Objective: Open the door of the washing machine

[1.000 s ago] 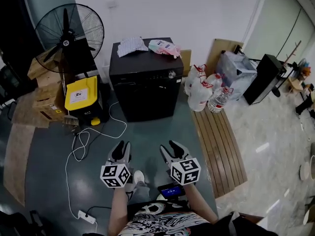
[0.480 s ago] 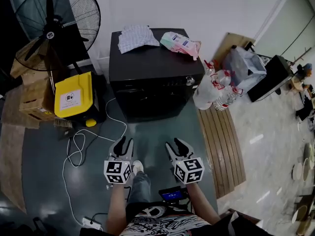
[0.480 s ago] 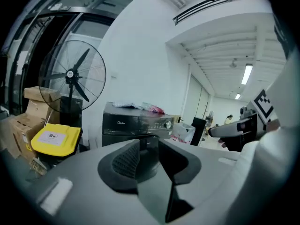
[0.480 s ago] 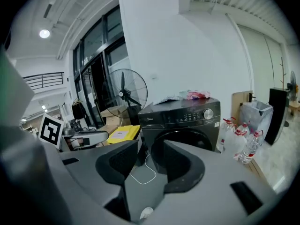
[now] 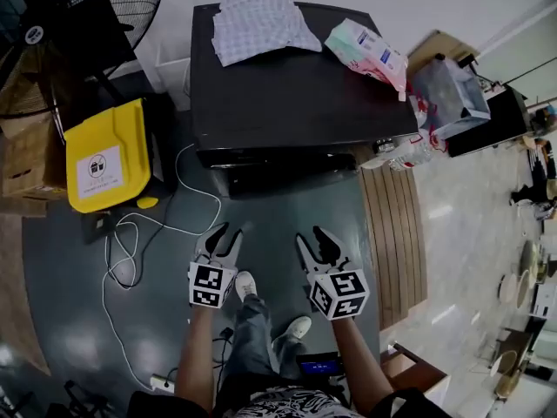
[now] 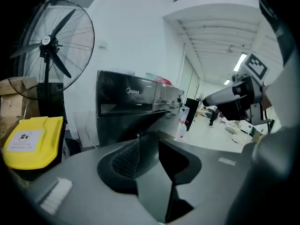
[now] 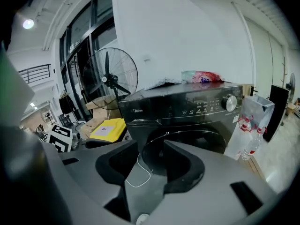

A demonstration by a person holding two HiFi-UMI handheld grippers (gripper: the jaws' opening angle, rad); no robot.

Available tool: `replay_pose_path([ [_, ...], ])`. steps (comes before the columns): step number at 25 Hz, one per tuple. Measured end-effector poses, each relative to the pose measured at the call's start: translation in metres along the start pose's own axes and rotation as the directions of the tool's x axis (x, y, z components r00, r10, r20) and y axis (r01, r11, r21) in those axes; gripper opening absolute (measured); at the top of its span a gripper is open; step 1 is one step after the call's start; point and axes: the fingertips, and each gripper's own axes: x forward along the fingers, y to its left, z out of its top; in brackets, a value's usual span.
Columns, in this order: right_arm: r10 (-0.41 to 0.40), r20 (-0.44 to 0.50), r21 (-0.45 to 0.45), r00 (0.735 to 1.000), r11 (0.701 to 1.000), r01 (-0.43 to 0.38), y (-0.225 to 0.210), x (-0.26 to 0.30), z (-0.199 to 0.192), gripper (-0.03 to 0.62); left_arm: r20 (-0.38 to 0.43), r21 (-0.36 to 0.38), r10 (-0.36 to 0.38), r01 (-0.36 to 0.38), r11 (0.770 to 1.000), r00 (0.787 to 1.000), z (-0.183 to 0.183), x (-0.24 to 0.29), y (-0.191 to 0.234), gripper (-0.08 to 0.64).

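Note:
The black front-loading washing machine (image 5: 287, 85) stands against the wall ahead of me. Its round dark door (image 7: 197, 146) is shut below the control panel with a silver knob (image 7: 229, 102). My left gripper (image 5: 226, 234) and right gripper (image 5: 316, 239) hover side by side above the grey floor, a short way in front of the machine. Both point at it and touch nothing. In the left gripper view the jaws (image 6: 147, 149) stand apart with the machine's front (image 6: 126, 107) beyond them. In the right gripper view the jaws (image 7: 150, 156) are open and frame the door.
A yellow box (image 5: 104, 155) and a standing fan (image 5: 52, 7) stand left of the machine, with a white cable (image 5: 130, 233) looping across the floor. Water bottles (image 5: 405, 151) and a wooden board (image 5: 392, 233) lie at the right. A folded cloth (image 5: 261, 24) and a pink packet (image 5: 365, 50) rest on the machine.
I have stepped closer: the washing machine looms larger and nearer. Both grippers have gone forward and down towards its front, jaws still apart.

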Motion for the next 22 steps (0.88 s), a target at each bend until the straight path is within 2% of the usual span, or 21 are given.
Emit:
replay_pose_path([
  [7, -0.026, -0.017, 0.061, 1.0, 0.998, 0.027, -0.018, 0.044, -0.017, 0.172, 0.002, -0.014, -0.039, 0.039, 0.999, 0.999, -0.022, 0.06, 0.033, 0.137],
  [10, -0.031, -0.026, 0.085, 0.999, 0.996, 0.033, -0.024, 0.059, -0.025, 0.172, 0.008, -0.013, -0.077, 0.077, 0.997, 0.997, -0.026, 0.084, 0.041, 0.153],
  [17, -0.029, -0.036, 0.121, 0.999, 0.992, 0.033, -0.03, 0.082, -0.034, 0.172, -0.004, 0.021, -0.152, 0.153, 0.988, 0.988, -0.036, 0.133, 0.052, 0.191],
  [22, -0.029, -0.04, 0.13, 0.999, 0.991, 0.034, -0.035, 0.086, -0.037, 0.17, -0.063, 0.08, -0.223, 0.227, 0.97, 0.973, -0.043, 0.162, 0.045, 0.21],
])
